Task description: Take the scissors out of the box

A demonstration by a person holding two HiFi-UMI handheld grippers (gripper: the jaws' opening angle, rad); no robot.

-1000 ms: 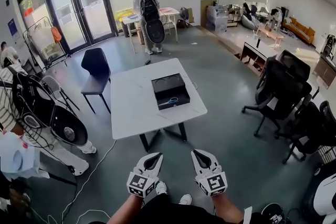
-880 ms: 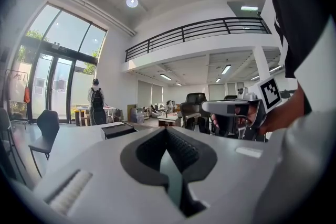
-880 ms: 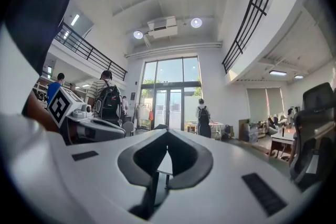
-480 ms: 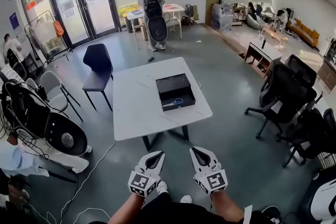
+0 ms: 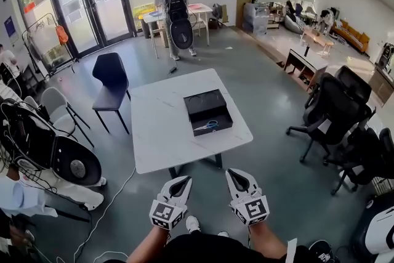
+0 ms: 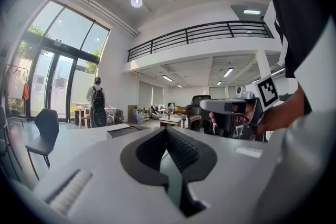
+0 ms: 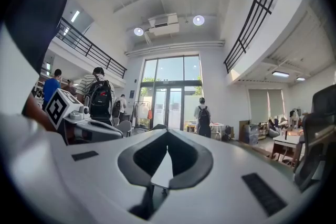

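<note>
A black box lies open on the white table, several steps ahead of me. Scissors with blue handles lie in the box's near half. Both grippers are held low in front of my body, well short of the table and side by side. The left gripper has its jaws together with nothing between them, and its own view shows the box far off. The right gripper is shut and empty too, as its own view confirms.
A black chair stands at the table's left. Office chairs crowd the right side. A person with a backpack stands at a far table. Gear on stands and floor cables lie to my left.
The table and box have drawn slightly nearer in the head view as both grippers moved forward together. Both stay shut and empty.
</note>
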